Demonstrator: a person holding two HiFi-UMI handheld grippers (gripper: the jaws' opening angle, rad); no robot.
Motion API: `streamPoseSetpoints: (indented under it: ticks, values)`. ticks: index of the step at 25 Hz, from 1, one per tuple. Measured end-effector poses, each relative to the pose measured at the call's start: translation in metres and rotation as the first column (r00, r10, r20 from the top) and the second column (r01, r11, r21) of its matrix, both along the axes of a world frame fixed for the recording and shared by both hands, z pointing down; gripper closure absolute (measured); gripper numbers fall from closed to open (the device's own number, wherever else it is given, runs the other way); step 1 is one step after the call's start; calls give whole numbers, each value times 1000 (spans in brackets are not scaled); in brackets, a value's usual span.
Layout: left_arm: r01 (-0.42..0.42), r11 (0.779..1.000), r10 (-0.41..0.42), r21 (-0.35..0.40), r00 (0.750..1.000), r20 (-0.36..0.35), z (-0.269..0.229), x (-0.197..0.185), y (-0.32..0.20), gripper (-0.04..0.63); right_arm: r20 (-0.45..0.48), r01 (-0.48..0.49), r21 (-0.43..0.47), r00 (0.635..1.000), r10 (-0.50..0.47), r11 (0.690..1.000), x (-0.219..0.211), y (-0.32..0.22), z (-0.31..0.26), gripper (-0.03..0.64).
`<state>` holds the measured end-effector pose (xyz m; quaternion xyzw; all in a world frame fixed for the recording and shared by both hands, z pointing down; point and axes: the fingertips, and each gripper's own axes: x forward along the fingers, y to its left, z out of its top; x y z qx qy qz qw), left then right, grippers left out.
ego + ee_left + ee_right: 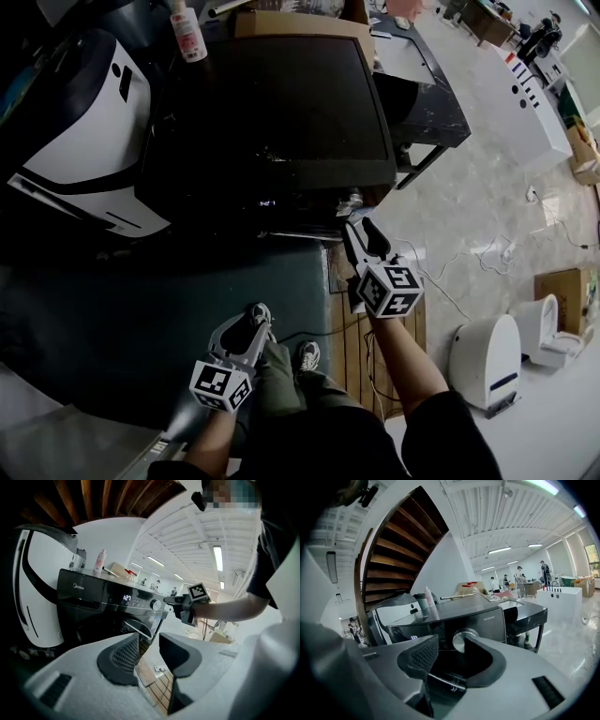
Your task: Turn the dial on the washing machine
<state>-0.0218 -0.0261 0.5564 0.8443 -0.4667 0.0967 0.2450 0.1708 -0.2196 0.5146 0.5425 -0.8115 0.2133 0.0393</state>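
Right claw (451, 638) hovers open just before the dial (461, 641).

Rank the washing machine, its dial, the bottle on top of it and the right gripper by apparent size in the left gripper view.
1. washing machine
2. right gripper
3. bottle
4. dial, close to the bottle in size, so these last two places are unsure.
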Motion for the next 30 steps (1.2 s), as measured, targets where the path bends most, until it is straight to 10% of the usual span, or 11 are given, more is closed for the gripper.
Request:
streamPoseSetpoints:
  ticks: [9, 30]
  values:
    - [25, 995, -29, 95, 999, 36, -44, 5, 0, 495, -63, 75, 77, 996, -70, 994, 14, 49, -39, 612]
    - [59, 970, -89, 234, 989, 119, -123, 10, 40, 589, -39, 230, 164, 973, -226, 959, 7, 158, -125, 617]
